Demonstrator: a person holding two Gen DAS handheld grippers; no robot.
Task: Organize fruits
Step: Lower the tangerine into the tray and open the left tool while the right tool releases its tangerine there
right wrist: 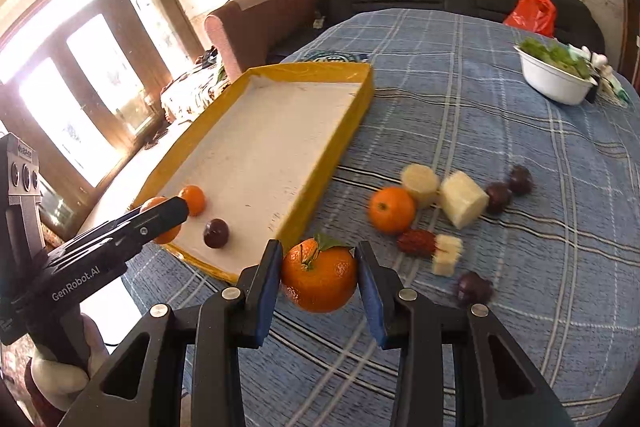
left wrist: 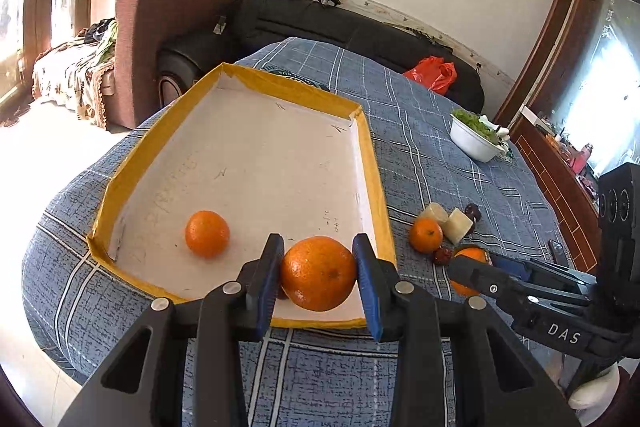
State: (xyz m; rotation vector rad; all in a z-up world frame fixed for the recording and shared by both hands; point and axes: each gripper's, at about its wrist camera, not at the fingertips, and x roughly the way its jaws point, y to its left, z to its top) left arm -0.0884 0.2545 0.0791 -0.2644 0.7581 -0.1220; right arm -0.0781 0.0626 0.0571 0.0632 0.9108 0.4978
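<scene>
My left gripper (left wrist: 318, 273) is shut on an orange (left wrist: 318, 273) and holds it over the near end of the yellow-rimmed tray (left wrist: 372, 163). A small orange (left wrist: 207, 233) lies in the tray, and a dark plum (right wrist: 216, 233) lies there too. My right gripper (right wrist: 319, 277) is shut on a leafy orange (right wrist: 319, 277) above the cloth, just right of the tray's near corner (right wrist: 304, 219). On the cloth lie another orange (right wrist: 391, 209), pale fruit chunks (right wrist: 462, 199), a red date (right wrist: 416, 242) and dark plums (right wrist: 498, 197).
A white bowl of greens (right wrist: 554, 75) stands at the far right of the blue checked tablecloth (right wrist: 520, 267). A red bag (right wrist: 534, 13) lies on the black sofa behind. A brown armchair (left wrist: 160, 39) stands beyond the table's far left.
</scene>
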